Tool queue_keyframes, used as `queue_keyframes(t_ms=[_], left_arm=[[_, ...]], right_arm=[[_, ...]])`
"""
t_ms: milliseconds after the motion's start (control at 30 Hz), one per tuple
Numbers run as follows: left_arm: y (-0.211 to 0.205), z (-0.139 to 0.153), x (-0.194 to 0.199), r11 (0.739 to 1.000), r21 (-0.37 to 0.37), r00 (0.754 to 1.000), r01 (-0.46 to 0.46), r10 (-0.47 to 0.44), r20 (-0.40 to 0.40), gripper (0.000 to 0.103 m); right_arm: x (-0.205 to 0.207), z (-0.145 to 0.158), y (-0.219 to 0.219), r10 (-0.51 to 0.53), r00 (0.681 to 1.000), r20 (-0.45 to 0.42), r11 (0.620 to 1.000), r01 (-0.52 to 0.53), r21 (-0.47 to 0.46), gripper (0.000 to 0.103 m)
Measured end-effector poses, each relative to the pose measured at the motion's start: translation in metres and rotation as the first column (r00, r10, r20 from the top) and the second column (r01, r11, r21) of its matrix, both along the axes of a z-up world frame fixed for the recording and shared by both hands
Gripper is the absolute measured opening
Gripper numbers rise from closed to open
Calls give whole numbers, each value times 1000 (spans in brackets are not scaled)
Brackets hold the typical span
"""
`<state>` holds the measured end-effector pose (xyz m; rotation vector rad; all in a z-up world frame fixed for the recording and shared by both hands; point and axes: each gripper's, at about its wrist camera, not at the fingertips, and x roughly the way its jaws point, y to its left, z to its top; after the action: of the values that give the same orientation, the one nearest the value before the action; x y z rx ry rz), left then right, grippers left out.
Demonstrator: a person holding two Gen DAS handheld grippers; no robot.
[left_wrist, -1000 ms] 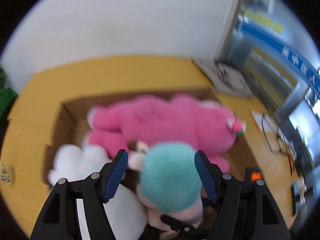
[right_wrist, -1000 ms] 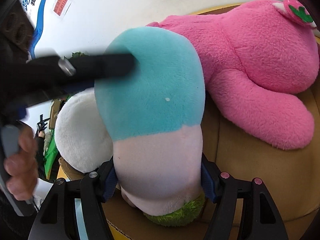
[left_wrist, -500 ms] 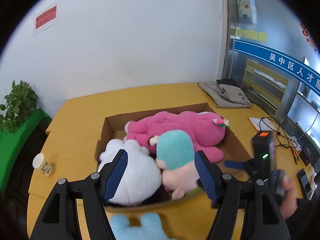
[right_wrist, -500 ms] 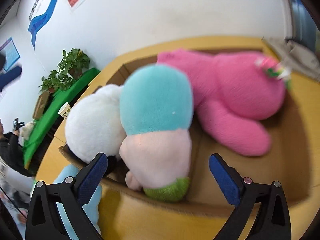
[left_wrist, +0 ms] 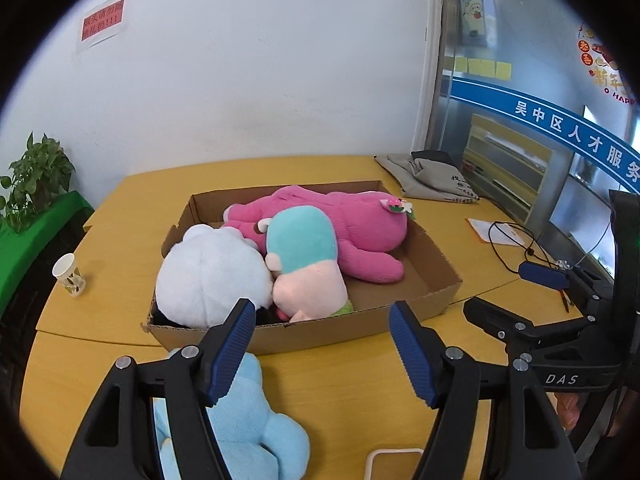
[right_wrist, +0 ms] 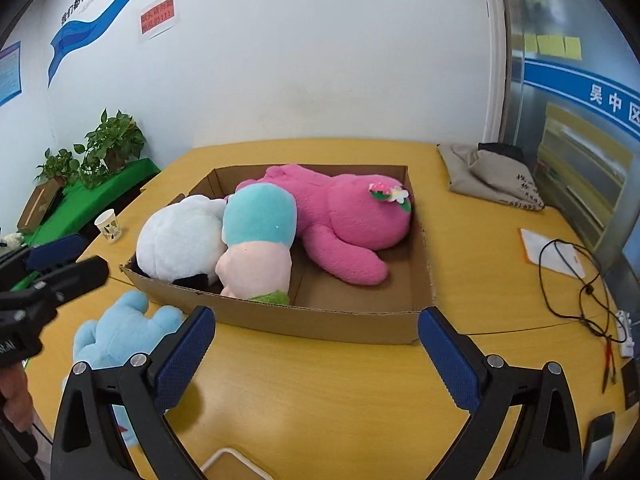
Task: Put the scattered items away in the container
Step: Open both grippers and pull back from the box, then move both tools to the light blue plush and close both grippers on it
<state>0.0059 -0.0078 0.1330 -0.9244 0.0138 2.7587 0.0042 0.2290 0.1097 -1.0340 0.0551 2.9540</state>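
A shallow cardboard box (left_wrist: 436,292) (right_wrist: 340,322) sits mid-table. Inside lie a pink plush (left_wrist: 352,224) (right_wrist: 340,216), a teal-and-pink plush (left_wrist: 308,256) (right_wrist: 256,236) and a white plush (left_wrist: 208,272) (right_wrist: 176,240). A light blue plush (left_wrist: 248,424) (right_wrist: 120,328) lies on the table in front of the box's near left corner. My left gripper (left_wrist: 322,350) is open and empty, back from the box's near wall, above the blue plush. My right gripper (right_wrist: 316,350) is open wide and empty, before the box's front wall.
The yellow table (right_wrist: 340,408) carries a paper cup (left_wrist: 69,274) at the left, a grey cloth bag (right_wrist: 488,176) at the back right, paper and black cables (right_wrist: 576,264) at the right. A white rim (left_wrist: 394,454) shows at the near edge. Potted plants (right_wrist: 108,144) stand left.
Both grippers let go of the teal-and-pink plush, which now rests in the box. Both pulled back and up from the box; the right jaws spread wide.
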Motion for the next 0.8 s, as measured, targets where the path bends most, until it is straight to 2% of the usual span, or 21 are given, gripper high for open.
queue_keyframes(t_ms=[200, 800], left_arm=[[4, -2, 4, 1000, -16, 1000, 21, -21, 16, 69], [6, -9, 2, 999, 0, 998, 41, -41, 39, 69]], right_arm=[[9, 3, -8, -43, 999, -21, 992, 45, 114, 103], [5, -5, -7, -49, 999, 11, 996, 49, 71, 103]])
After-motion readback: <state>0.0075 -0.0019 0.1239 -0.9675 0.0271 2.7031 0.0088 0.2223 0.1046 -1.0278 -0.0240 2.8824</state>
